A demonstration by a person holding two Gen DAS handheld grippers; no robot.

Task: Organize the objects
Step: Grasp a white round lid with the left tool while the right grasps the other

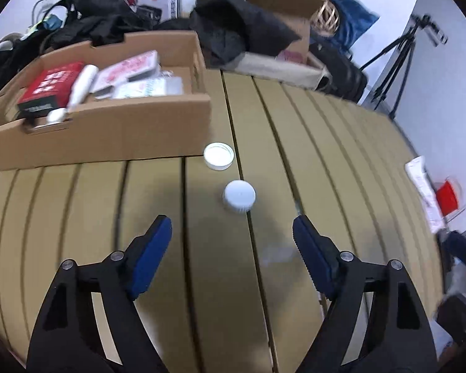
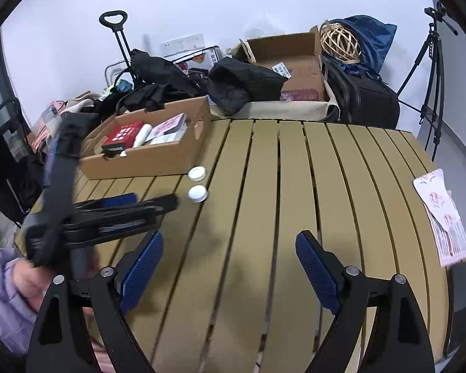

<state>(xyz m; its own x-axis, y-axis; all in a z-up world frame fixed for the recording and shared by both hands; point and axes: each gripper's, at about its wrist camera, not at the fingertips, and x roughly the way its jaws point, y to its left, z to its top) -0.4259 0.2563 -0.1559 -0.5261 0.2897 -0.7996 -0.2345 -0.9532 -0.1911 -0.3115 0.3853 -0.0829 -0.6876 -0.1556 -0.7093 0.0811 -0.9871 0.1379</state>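
Left tool [image 1: 232, 236]: blue pads spread wide, nothing between them, aimed at the near cap, likely lining up a pick

Right tool [image 2: 230, 250]: pads spread, empty, over bare slats, apparently idle

White ribbed cap [image 1: 239, 195]: dome up, on the slatted surface [image 1: 326, 186], just ahead of the left tool

White lid [image 1: 218, 155]: hollow side up, just beside the cardboard tray's front wall, near the cap, not touching it

Cardboard tray [image 1: 108, 130]: holds a red box [image 1: 51, 85], a white tube [image 1: 80, 88] and packets; probable destination
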